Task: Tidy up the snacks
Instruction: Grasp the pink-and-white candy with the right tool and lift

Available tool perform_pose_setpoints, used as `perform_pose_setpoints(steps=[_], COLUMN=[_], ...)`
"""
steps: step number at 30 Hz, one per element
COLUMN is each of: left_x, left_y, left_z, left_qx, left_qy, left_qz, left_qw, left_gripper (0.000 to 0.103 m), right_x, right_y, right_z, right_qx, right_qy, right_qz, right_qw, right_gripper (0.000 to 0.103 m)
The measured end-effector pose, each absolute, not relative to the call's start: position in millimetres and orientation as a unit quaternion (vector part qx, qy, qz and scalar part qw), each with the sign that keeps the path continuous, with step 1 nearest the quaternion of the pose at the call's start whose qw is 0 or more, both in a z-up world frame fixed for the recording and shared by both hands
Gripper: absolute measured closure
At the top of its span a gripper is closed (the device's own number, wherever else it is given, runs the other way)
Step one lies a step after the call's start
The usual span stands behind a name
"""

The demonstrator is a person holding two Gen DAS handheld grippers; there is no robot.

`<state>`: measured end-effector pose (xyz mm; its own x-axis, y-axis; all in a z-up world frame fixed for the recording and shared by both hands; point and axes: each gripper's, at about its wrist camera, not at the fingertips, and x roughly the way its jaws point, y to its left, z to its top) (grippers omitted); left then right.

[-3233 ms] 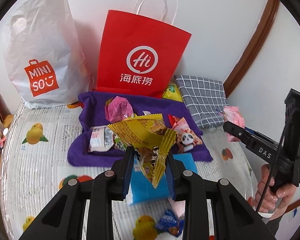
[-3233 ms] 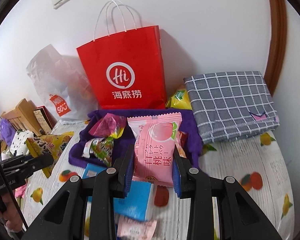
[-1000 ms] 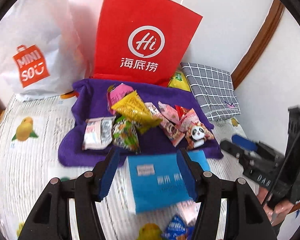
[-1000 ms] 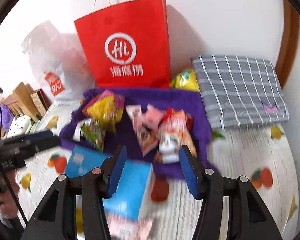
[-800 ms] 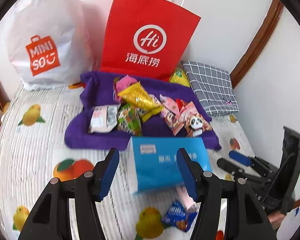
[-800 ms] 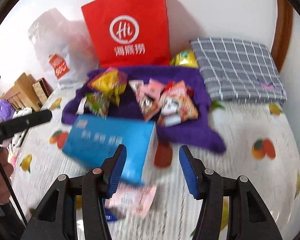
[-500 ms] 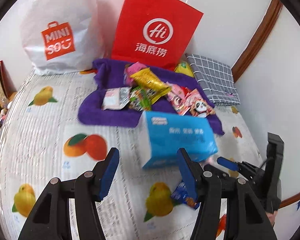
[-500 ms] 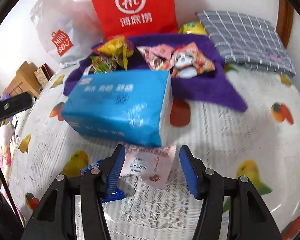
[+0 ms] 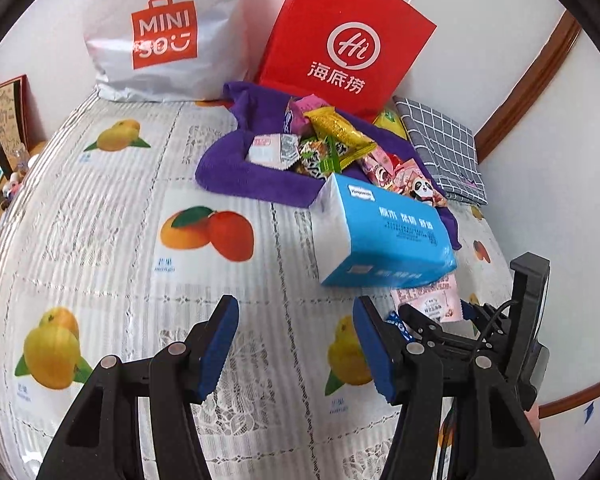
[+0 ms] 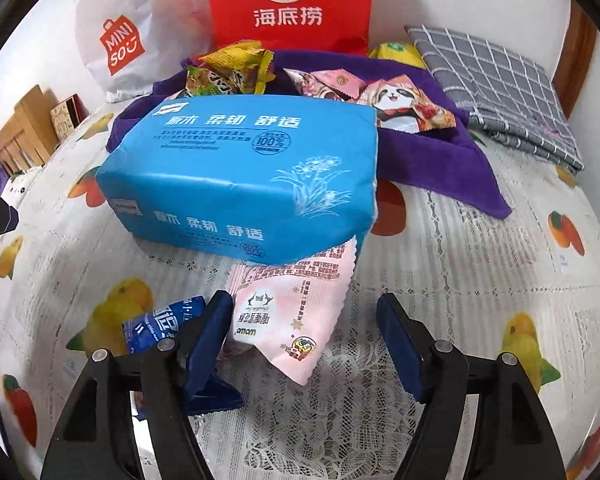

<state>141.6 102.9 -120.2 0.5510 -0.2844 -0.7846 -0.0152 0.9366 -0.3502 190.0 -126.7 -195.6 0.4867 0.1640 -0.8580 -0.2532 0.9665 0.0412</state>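
Observation:
Several snack packets (image 9: 332,148) lie piled on a purple cloth (image 9: 236,168) at the back; they also show in the right wrist view (image 10: 396,100). A pink snack packet (image 10: 292,320) lies on the tablecloth, partly under a blue tissue pack (image 10: 244,176). A small blue packet (image 10: 160,324) lies just left of it. My right gripper (image 10: 304,336) is open, low over the pink packet, jaws on either side of it. My left gripper (image 9: 296,344) is open and empty above bare tablecloth. The right gripper shows in the left wrist view (image 9: 432,320) beside the pink packet (image 9: 428,300).
A red paper bag (image 9: 344,40) and a white Miniso bag (image 9: 160,32) stand against the wall. A grey checked cloth (image 9: 440,148) lies at the back right. The tissue pack (image 9: 380,236) stands mid-table. A fruit-print tablecloth (image 9: 100,220) covers the table. Boxes sit off the left edge (image 10: 28,128).
Both grippers let go of their snacks on the purple cloth, opened and pulled back. The right gripper dropped low over the pink packet. The left gripper swung left over bare tablecloth.

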Motion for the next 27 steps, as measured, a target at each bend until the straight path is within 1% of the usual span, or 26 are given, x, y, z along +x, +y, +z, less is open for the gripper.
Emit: perform_pose_setpoints(steps=[2, 3, 4, 5, 7, 8, 15, 24, 27], left_x=[140.0, 138.9, 137.7, 136.4, 134.1, 133.1, 128.5, 119.2, 113.4], left_y=[102.6, 102.1, 101.6, 101.4, 99.5, 98.1, 81.5, 55.8, 47.3], left_z=[-122.3, -122.8, -123.0, -123.2, -123.4, -123.7, -133.6, -167.4, -167.8], left_qx=[-0.164, -0.165, -0.165, -0.164, -0.162, -0.159, -0.142, -0.135, -0.125], left_qy=[0.469, 0.469, 0.469, 0.469, 0.469, 0.47, 0.485, 0.509, 0.503], left_qz=[-0.079, -0.08, -0.081, -0.081, -0.084, -0.085, -0.094, -0.096, -0.087], left_qw=[0.864, 0.864, 0.864, 0.864, 0.864, 0.864, 0.858, 0.844, 0.85], left_gripper=[0.046, 0.046, 0.046, 0.046, 0.046, 0.046, 0.046, 0.047, 0.044], right_x=[191.4, 191.5, 191.1, 189.6, 186.2, 185.2, 168.8, 146.2, 139.9], right_y=[-130.5, -131.7, -131.5, -131.0, -128.4, -127.7, -148.5, -207.1, -222.7], right_z=[-195.6, -195.0, -194.4, -193.4, -190.7, -189.3, -180.3, -169.0, -169.4], right_qx=[-0.034, -0.035, -0.038, -0.04, -0.042, -0.04, -0.012, 0.027, 0.038], right_qy=[0.492, 0.491, 0.487, 0.483, 0.479, 0.478, 0.465, 0.454, 0.452], right_qz=[0.123, 0.124, 0.125, 0.133, 0.149, 0.155, 0.15, 0.11, 0.1], right_qw=[0.861, 0.862, 0.864, 0.865, 0.864, 0.863, 0.872, 0.884, 0.886], right_gripper=[0.028, 0.031, 0.039, 0.044, 0.069, 0.071, 0.072, 0.072, 0.072])
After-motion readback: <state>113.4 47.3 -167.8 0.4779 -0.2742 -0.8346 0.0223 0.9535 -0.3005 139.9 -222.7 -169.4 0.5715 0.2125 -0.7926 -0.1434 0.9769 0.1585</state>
